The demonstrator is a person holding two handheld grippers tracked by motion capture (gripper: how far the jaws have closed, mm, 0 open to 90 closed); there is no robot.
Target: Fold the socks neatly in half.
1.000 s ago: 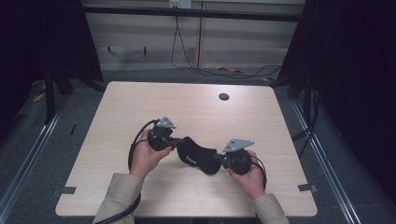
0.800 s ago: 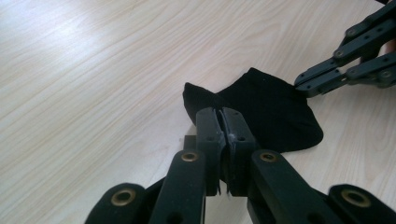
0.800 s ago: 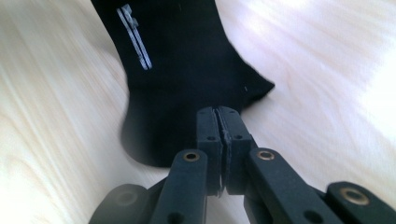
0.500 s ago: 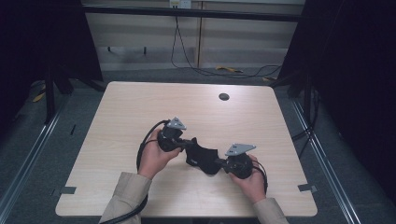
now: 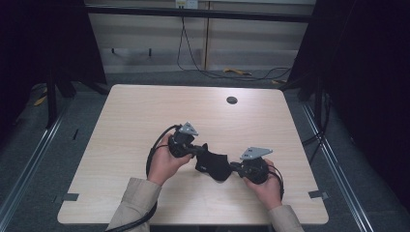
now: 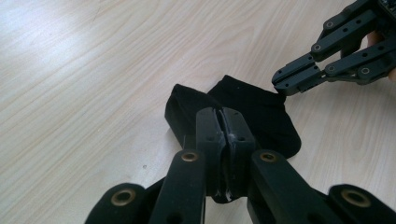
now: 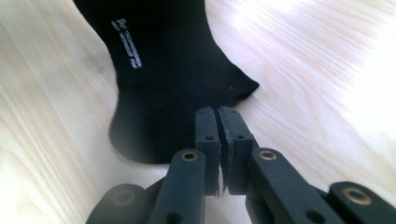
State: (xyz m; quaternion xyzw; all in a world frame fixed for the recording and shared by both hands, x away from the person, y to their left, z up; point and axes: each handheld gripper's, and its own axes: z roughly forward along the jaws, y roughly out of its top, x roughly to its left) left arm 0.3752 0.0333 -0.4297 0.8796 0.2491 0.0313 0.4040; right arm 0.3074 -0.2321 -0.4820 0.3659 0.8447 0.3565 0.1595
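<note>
On the pale wooden bench [image 5: 145, 125], low in the high view and just right of centre, a black sock [image 5: 212, 165] lay with its long axis slanting from upper left to lower right. The left gripper [image 5: 197, 151] had its jaws clenched on the sock's upper-left end and the right gripper [image 5: 234, 167] pinched the lower-right edge, both equally near.

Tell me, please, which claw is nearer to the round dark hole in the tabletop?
The left. The left claw lies below and left of the hole, pinching the black sock; the right claw grips the sock's other end, closer to the person.
</note>
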